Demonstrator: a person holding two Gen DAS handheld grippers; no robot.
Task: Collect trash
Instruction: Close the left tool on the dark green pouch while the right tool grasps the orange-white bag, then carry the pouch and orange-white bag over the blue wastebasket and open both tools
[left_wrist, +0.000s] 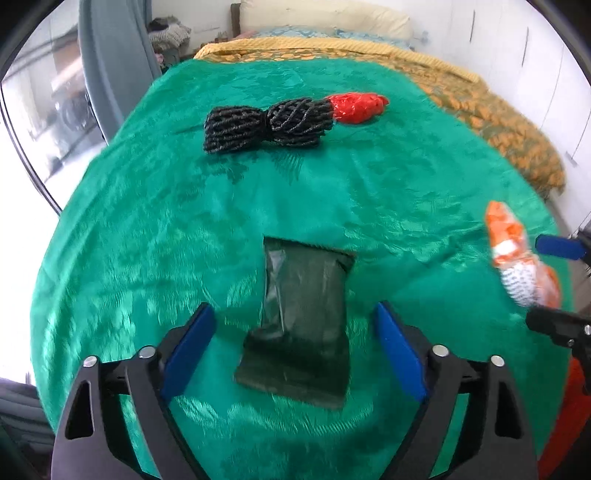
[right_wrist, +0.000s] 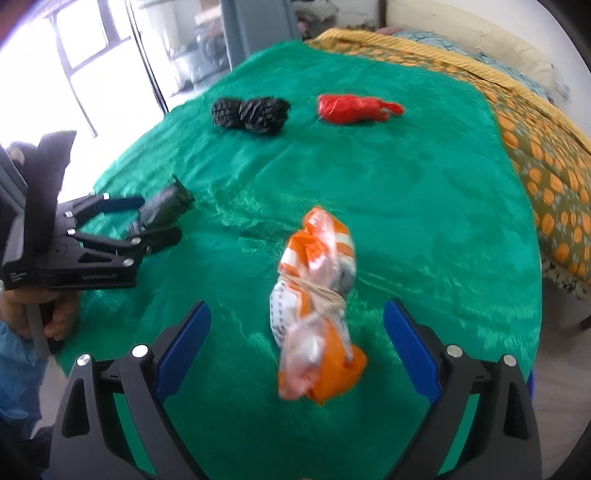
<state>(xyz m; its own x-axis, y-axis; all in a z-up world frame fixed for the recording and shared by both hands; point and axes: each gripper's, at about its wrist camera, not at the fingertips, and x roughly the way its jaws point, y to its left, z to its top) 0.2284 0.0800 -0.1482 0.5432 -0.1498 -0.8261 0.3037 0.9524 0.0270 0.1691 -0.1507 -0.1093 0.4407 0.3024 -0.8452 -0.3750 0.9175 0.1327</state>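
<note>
Two claws spread wide over green satin bedspread: left claw straddles dark flat plastic pouch; right claw straddles orange-white string-tied wrapper bundle.

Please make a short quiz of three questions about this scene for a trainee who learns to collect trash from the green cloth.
1. True or false: the left gripper is shut on the dark green packet.
2. Which piece lies between the open fingers of the right gripper? A) the red bag B) the black net C) the orange and white bundle
3. Fill in: the black net and the red bag lie at the ____ side of the green cloth.

Key
1. False: its jaws stand open on either side of the packet.
2. C, the orange and white bundle.
3. far
</note>
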